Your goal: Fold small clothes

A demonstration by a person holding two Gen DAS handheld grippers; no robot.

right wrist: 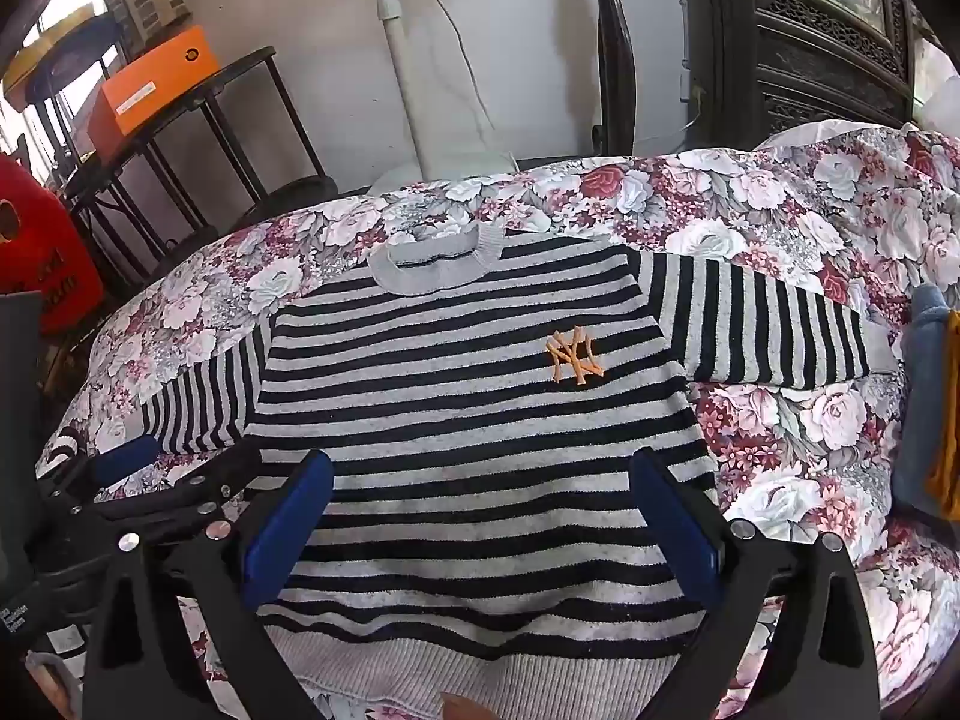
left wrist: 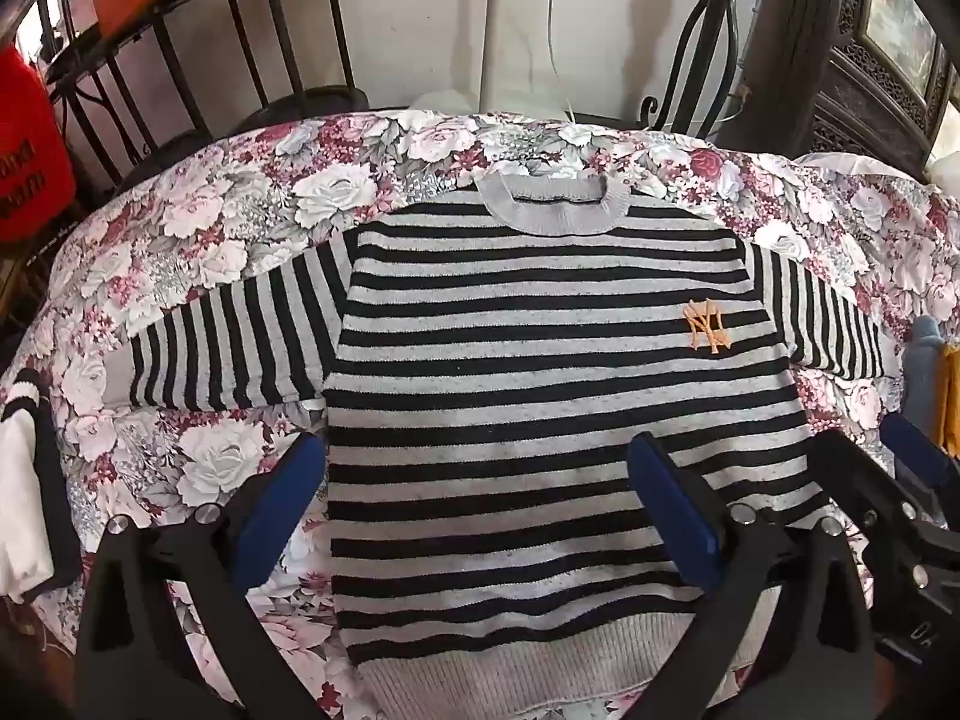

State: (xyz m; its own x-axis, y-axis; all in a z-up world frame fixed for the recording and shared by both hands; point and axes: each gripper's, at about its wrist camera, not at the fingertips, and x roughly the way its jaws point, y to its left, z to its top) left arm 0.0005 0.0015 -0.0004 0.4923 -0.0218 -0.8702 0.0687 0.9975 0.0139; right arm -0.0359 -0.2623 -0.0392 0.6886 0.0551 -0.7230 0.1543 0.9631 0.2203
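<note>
A small black-and-grey striped sweater lies flat, front up, on a floral bedsheet. Both sleeves are spread out sideways. It has a grey collar at the far end, a grey ribbed hem nearest me and an orange emblem on the chest. My left gripper is open over the sweater's lower left edge, one blue pad over the sheet. My right gripper is open over the lower body. Each gripper shows at the edge of the other's view. Neither holds anything.
A white-and-black garment lies at the sheet's left edge. Blue-grey and yellow cloths lie at its right edge. Behind the bed stand a black metal rack with an orange box, a red object and a dark carved cabinet.
</note>
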